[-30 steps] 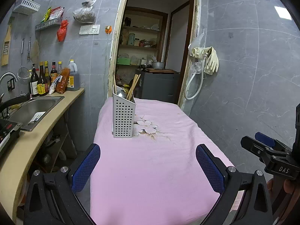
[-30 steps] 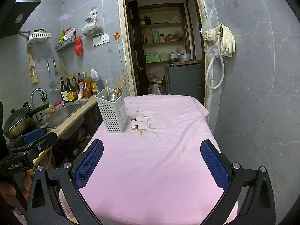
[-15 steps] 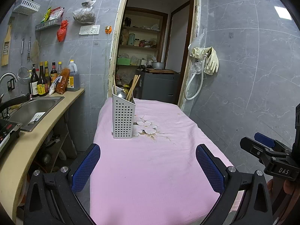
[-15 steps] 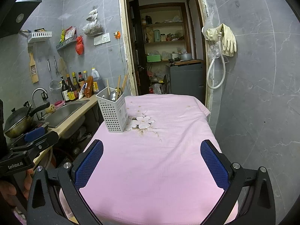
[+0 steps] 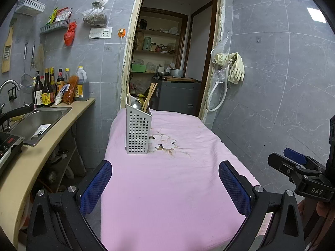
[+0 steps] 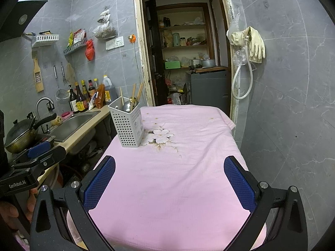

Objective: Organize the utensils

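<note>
Utensil caddy hides spoon handle (chopsticks lower ends too).

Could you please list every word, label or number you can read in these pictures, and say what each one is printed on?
"DAS": on the black body of the right tool, seen from the left wrist.
"GenRobot.AI": on the black body of the left tool, seen from the right wrist.
Labels on the sauce bottles by the sink: too small to read.
Sticker on the utensil holder: too blurred to read.
</note>
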`<state>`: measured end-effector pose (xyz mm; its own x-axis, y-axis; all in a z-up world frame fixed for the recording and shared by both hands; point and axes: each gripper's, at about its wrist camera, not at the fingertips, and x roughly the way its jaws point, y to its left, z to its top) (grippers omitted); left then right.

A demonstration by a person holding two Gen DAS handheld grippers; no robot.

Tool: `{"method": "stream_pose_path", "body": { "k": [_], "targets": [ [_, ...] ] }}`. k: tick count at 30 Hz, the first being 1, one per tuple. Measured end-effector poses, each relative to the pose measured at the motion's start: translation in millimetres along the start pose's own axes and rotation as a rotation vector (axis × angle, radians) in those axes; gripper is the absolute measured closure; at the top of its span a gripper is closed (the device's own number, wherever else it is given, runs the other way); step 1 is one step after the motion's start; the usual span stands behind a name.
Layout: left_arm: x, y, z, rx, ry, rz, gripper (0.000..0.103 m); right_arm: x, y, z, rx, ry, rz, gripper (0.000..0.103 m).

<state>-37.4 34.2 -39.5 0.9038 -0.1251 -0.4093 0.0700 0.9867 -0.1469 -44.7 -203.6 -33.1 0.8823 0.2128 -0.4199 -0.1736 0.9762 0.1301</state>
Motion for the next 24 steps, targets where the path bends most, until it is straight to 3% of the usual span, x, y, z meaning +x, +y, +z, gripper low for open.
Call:
{"method": "stream_pose_path", "body": {
  "k": [24],
  "targets": [
    [-1.5, 5.5, -3.4, -0.005, 0.002, 0.002, 0.000, 0.5, 1.3, 0.0, -0.002, 0.002, -0.001, 0.001]
  ]
}}
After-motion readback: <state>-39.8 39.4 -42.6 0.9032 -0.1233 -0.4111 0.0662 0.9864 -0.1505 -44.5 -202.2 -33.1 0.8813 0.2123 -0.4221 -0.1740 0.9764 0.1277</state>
